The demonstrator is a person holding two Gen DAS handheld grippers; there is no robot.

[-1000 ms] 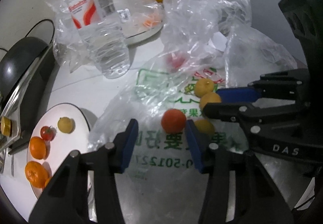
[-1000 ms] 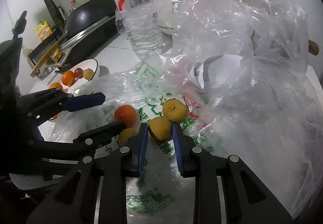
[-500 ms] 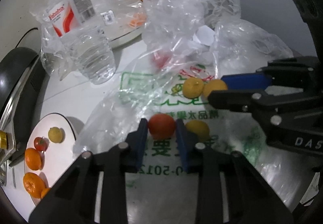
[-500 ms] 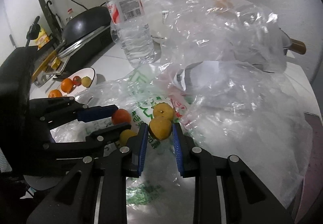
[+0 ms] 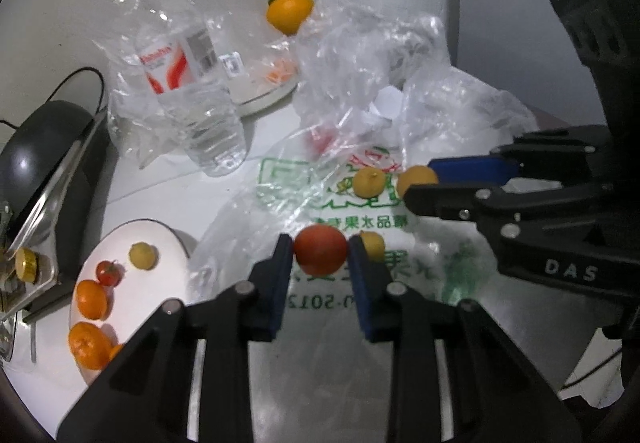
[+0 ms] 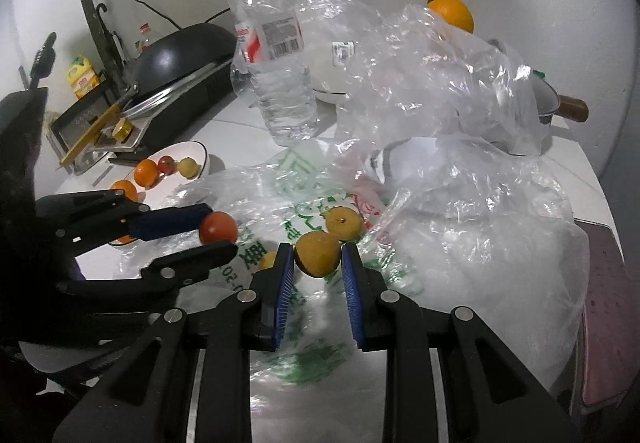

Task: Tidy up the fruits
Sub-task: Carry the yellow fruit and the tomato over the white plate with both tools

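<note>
My left gripper is shut on a red-orange tomato, raised a little above the printed plastic bag. My right gripper is shut on a yellow-orange fruit, also off the bag. In the left wrist view the right gripper comes in from the right with that fruit; in the right wrist view the left gripper shows with the tomato. Two yellow fruits lie on the bag. A white plate at the left holds several small fruits.
A clear water bottle stands behind the bag. Crumpled clear plastic covers a white dish, with an orange behind it. A black pan and cooktop sit at far left. A pot with a wooden handle stands at the right.
The left gripper closed on the tomato and lifted it off the bag. The right gripper, holding its yellow-orange fruit throughout, rose too, so both views pulled back from the table.
</note>
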